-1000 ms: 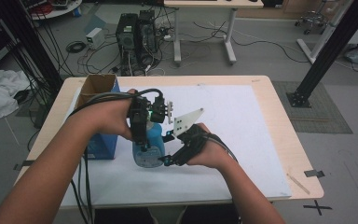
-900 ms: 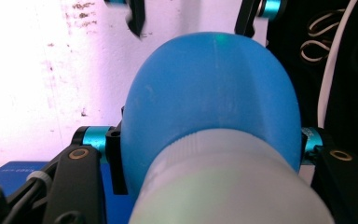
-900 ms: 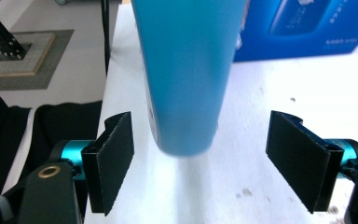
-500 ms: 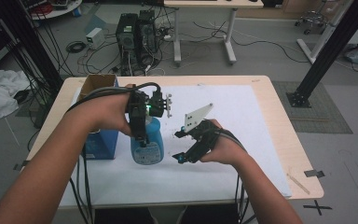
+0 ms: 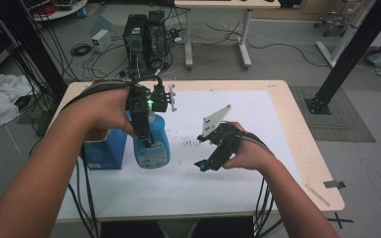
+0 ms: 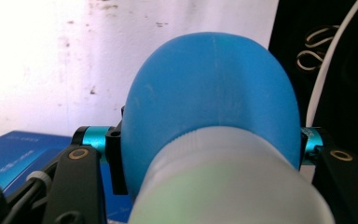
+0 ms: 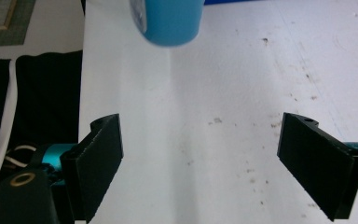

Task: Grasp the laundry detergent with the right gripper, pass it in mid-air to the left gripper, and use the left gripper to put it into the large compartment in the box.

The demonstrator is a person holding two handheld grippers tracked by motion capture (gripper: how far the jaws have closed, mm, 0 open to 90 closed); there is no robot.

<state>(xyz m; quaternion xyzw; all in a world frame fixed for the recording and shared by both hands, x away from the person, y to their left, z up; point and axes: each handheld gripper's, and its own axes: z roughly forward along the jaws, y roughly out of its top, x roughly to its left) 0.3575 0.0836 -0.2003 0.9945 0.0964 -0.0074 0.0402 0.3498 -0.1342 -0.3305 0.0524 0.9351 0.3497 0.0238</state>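
Bottle (image 5: 151, 144) stands near the table's (image 5: 297, 129) left edge, clamped by the left gripper (image 5: 146, 130). Right gripper (image 5: 213, 156), jaws apart and empty, should likely approach squarely, keeping the bottle upright.

A wooden tabletop (image 5: 297, 129) carries a white sheet (image 5: 188, 178) that covers most of it. At about nine o'clock from the sheet's centre a blue bottle (image 5: 151, 148) stands upright, with a blue box (image 5: 101, 148) just beside it toward nine o'clock. The left tongs (image 5: 146, 134) come down over the bottle's top, and their jaws cannot be made out there. At about three o'clock from the bottle, apart from it, the right tongs (image 5: 207, 163) hang over the sheet in the person's hand, with a grey three-cornered plate (image 5: 216, 120) on top. Small dark specks (image 5: 191, 144) lie on the sheet between bottle and right tongs.
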